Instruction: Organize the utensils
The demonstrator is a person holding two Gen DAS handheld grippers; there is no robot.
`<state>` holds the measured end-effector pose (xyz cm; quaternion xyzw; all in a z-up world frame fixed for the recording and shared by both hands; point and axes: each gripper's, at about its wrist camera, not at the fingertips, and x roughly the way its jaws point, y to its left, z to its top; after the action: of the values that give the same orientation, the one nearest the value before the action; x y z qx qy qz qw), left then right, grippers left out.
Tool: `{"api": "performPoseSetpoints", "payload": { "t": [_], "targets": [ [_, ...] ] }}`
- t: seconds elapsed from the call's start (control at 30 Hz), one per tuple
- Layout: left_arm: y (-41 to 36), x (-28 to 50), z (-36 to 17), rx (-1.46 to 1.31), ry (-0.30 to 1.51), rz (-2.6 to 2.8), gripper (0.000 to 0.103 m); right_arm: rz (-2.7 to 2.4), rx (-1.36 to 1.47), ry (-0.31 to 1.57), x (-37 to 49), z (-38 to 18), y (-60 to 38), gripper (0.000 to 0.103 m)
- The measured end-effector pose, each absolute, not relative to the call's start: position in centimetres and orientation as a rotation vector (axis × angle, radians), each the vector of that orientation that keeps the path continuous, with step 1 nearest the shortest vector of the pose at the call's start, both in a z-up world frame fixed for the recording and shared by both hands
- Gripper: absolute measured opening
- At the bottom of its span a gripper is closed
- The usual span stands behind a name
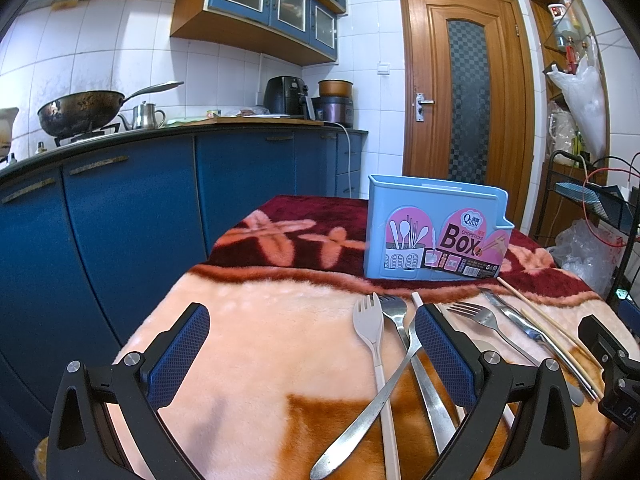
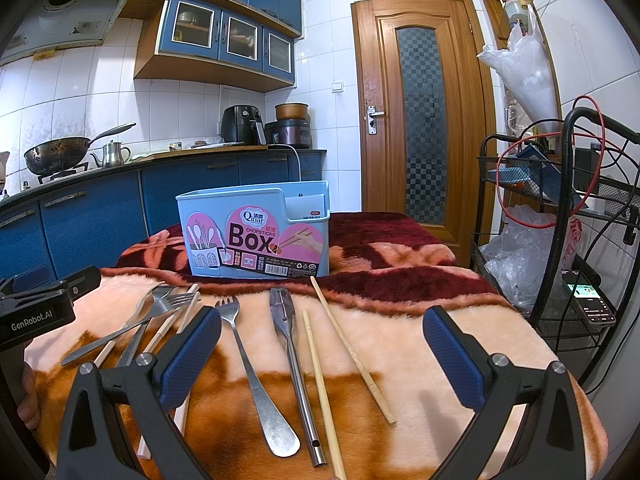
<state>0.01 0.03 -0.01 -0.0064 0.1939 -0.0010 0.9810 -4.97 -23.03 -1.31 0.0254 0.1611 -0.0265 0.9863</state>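
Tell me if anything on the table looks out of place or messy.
Yes. On the left, a white plastic fork and metal utensils lie crossed in a heap, and the two chopsticks are splayed apart. The blue chopsticks box stands upright; whether it holds anything cannot be seen.

A wok (image 1: 80,110) and kettle (image 1: 146,116) sit near a wooden door (image 1: 464,92)

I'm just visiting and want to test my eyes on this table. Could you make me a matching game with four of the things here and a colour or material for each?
Things:
1. chopsticks box
2. plastic fork
3. chopsticks
4. steel fork

Descriptions:
A. pale bamboo
B. shiny metal
C. light blue with pink labels
D. off-white

Pairs: 1-C, 2-D, 3-A, 4-B
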Motion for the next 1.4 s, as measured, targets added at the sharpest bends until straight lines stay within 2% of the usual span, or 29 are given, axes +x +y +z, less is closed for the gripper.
{"api": "performPoseSetpoints", "payload": {
  "t": [0.63, 1.2, 1.3, 1.4],
  "targets": [
    [0.0, 0.1, 0.0, -0.017, 0.399, -0.004, 0.102, -0.042, 0.066, 0.338, -4.9, -1.1, -23.0, 0.103],
    [0.3, 3.5, 2.0, 0.071, 0.616, -0.103, 0.102, 0.051, 0.019, 0.634, -0.7, 1.5, -25.2, 0.103],
    [0.0, 4.4, 2.1, 0.111, 0.659, -0.113, 0.102, 0.067, 0.004, 0.706, 0.8, 1.5, -25.9, 0.098],
    [-0.6, 5.0, 1.9, 0.13, 0.703, -0.147, 0.102, 0.082, 0.001, 0.802, 2.4, 0.9, -26.4, 0.087]
  ]
}}
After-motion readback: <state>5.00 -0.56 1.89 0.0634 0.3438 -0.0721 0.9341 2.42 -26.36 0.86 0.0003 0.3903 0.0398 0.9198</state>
